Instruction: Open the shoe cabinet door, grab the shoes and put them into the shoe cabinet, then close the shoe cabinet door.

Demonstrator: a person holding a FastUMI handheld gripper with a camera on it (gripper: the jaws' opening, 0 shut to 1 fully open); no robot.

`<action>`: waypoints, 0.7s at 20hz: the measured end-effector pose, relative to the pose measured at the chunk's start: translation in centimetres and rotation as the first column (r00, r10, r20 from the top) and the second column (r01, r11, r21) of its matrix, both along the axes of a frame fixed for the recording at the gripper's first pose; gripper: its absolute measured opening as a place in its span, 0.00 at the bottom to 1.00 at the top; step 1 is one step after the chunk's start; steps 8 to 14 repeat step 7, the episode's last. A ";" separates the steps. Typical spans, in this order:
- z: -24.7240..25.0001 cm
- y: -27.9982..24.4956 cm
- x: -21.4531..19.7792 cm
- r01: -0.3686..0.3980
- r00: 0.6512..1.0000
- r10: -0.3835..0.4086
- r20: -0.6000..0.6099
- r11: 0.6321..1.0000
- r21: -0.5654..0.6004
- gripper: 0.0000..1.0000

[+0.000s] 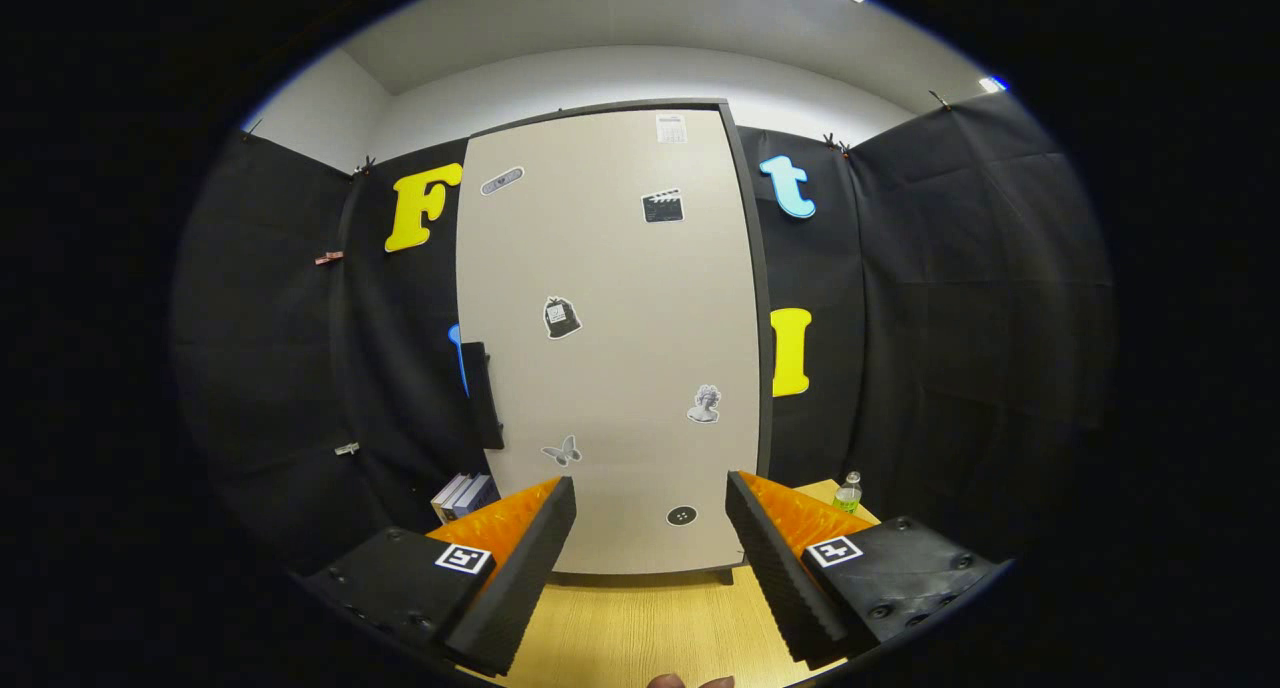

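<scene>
Your tool [650, 480] sits at the bottom centre of the frame w/ its fingers wide apart and nothing between them. It points straight at the shoe cabinet [745, 268], which fills the middle of the frame and stands on the wooden surface [640, 628]. The cabinet door [610, 348] lies shut, flat in its dark frame, stickers all over it. That fits 2 stages: shoes yet to go in, or shoes already inside and the door closed on them. One shot can't tell you which, so check before you commit. Either way, anything you do w/ the door prob. goes through the dark handle [485, 398] on its left edge, mid-left of the frame and beyond your left finger. The tool is aimed at the door's centre, not at the handle. Judging by the handle side, hinges are likely on the right, so the door would swing in an arc. Keep the wrist free to follow it and grip the handle square. Mind the books [462, 493] at lower left by the cabinet foot and the bottle [848, 490] at lower right. Both stand close to the cabinet sides.
</scene>
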State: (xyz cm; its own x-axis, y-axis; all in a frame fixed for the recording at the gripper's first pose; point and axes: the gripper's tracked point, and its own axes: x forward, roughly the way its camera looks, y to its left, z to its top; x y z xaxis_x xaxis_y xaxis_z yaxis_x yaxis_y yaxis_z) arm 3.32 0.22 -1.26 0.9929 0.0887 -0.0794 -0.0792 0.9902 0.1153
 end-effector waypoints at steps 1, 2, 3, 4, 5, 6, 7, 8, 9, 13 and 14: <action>0.0 -0.1 0.0 0.001 1.000 -0.001 -0.001 1.000 0.002 0.98; 0.0 -0.1 0.0 0.002 1.000 -0.002 0.001 1.000 0.002 0.98; 0.2 -0.2 0.0 0.002 1.000 -0.002 0.003 1.000 0.002 0.98; 0.1 -0.2 0.0 0.002 1.000 -0.002 0.004 1.000 0.000 0.98; 0.1 -0.3 0.1 0.002 1.000 -0.002 0.004 1.000 -0.002 0.98; 0.0 -0.2 0.0 0.000 1.000 0.000 0.002 1.000 -0.002 0.98; 0.0 -0.3 0.1 0.000 1.000 0.000 0.002 1.000 -0.002 0.98; 0.0 -0.3 0.1 0.000 1.000 0.000 0.002 1.000 -0.002 0.98; 0.0 -0.3 0.1 0.000 1.000 0.000 0.002 1.000 -0.002 0.98; 0.0 -0.3 0.1 0.000 1.000 0.000 0.002 1.000 -0.002 0.98; 0.0 -0.3 0.1 0.000 1.000 0.000 0.002 1.000 -0.002 0.98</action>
